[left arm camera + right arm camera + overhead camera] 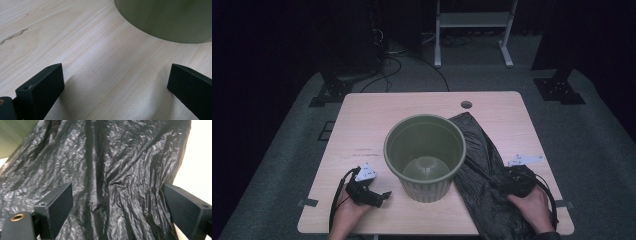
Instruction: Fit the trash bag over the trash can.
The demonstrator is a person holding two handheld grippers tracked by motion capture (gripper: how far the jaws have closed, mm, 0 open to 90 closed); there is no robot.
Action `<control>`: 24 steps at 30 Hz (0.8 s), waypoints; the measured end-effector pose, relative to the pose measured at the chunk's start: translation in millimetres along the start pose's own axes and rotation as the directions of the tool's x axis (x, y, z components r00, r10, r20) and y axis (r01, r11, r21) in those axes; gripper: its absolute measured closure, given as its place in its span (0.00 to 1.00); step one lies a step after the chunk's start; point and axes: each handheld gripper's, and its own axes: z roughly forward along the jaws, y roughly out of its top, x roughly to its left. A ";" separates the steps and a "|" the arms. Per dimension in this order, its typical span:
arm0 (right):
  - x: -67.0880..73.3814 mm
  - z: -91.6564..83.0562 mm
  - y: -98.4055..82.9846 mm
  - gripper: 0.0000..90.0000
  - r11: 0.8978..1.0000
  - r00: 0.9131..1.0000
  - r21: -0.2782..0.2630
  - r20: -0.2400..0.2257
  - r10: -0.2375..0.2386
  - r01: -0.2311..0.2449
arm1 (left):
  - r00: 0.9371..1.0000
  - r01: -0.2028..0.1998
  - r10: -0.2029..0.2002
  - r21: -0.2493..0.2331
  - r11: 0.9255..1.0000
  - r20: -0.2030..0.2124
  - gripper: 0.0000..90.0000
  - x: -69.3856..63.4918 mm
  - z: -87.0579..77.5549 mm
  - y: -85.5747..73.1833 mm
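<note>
Crinkled black plastic bin bag: flat at bench right edge, touching ribbed olive-green plastic bin at centre. Right gripper: jaws wide over bag, nothing held. Left gripper: jaws wide, empty, near front-left corner. Advised: pinch one film layer only.

The high view looks forward and down over the whole table; each gripper view sits close and low, sharing the green bin and black bag.
</note>
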 end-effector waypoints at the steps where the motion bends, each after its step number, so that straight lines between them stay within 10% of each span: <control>1: 2.5 2.9 2.1 0.11 1.000 1.000 -0.002 -0.012 0.000 0.000 | 1.000 0.000 0.000 0.000 1.000 0.000 0.00 0.0 0.0 0.0; 24: 41.9 39.1 34.7 0.11 0.999 0.996 -0.007 -0.072 -0.048 0.048 | 1.000 0.000 0.000 0.000 1.000 0.000 0.00 0.0 0.0 0.0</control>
